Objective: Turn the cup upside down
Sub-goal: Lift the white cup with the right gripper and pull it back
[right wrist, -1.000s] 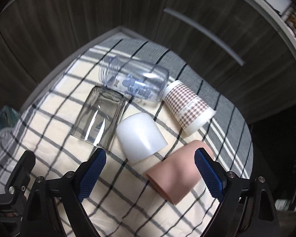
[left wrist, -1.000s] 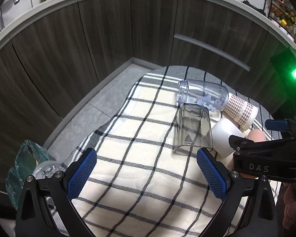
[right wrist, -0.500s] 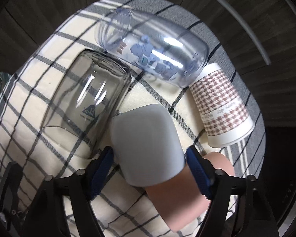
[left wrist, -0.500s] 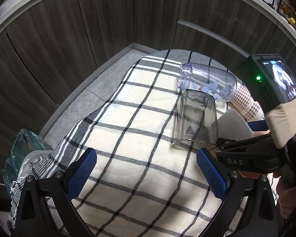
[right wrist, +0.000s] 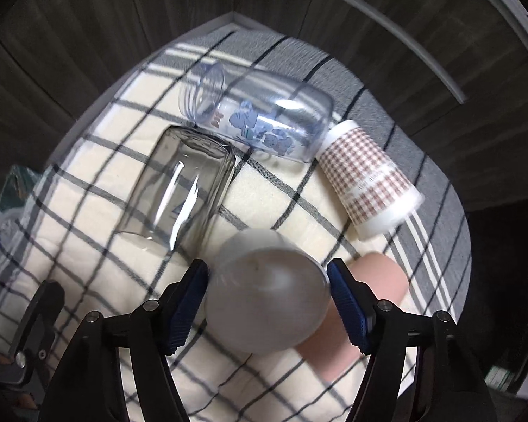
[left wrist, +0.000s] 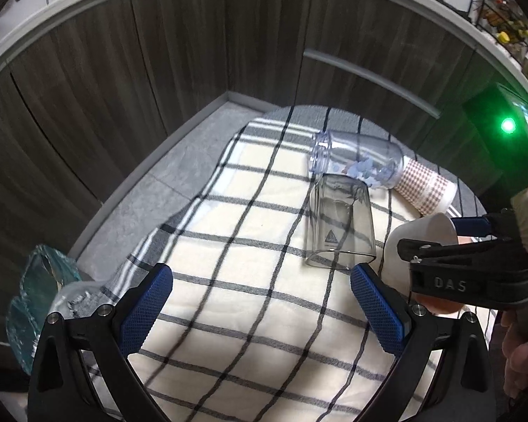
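Note:
My right gripper [right wrist: 268,297] is shut on a white cup [right wrist: 265,292] and holds it tilted, lifted off the checked cloth [right wrist: 88,211]; the cup also shows in the left wrist view [left wrist: 422,234]. A pink cup [right wrist: 373,302] lies on its side just behind it. A smoky clear glass [right wrist: 179,190] lies on its side to the left, also seen in the left wrist view [left wrist: 339,228]. My left gripper [left wrist: 260,307] is open and empty above the cloth, left of the glass.
A clear bottle with blue print [right wrist: 257,119] and a brown-checked paper cup [right wrist: 369,179] lie at the cloth's far side. Dark wood cabinet fronts [left wrist: 158,70] stand behind. A teal plastic bag [left wrist: 35,302] lies at the left edge.
My right gripper has closed on the white cup and raised it, tilting it off the cloth. The left gripper has shifted slightly and stays open.

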A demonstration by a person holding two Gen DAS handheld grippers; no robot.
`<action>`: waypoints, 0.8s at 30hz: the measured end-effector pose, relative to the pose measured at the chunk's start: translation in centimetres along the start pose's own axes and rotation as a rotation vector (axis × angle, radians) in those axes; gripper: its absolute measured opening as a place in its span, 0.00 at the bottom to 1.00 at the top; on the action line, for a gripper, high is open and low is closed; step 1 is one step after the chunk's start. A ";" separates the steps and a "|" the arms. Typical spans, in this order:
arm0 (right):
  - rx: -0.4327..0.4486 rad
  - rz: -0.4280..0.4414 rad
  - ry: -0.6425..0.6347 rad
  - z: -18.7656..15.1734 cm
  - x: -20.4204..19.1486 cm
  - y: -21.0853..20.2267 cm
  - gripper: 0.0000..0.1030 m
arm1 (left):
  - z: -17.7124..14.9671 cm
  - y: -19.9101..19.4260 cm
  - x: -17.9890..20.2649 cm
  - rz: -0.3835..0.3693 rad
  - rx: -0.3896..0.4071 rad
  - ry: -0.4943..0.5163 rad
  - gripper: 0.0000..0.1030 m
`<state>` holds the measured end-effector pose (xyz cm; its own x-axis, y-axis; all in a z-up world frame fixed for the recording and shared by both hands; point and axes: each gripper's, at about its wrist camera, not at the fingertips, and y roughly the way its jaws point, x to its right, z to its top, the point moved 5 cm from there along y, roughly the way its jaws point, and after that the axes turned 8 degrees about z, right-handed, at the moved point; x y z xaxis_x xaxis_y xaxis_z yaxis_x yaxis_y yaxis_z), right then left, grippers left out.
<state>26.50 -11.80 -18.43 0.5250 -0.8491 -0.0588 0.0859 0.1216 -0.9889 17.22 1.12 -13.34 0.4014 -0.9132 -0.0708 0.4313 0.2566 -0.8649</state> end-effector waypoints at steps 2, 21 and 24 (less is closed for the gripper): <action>0.036 0.007 0.030 -0.9 -0.6 -1.5 0.67 | -0.1 -0.9 -0.6 -0.008 0.016 0.010 1.00; 0.289 0.092 0.489 -15.2 -6.0 -1.0 0.67 | -6.8 -4.1 -7.8 0.028 0.154 0.140 1.00; 0.308 0.089 0.524 -17.4 -7.2 -0.3 0.68 | -8.1 -4.5 -8.1 0.030 0.164 0.166 1.00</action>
<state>7.95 -14.67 -20.06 0.0623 -0.9591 -0.2762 0.3421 0.2805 -0.8968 5.54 4.79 -12.90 0.2838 -0.9404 -0.1876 0.5525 0.3202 -0.7695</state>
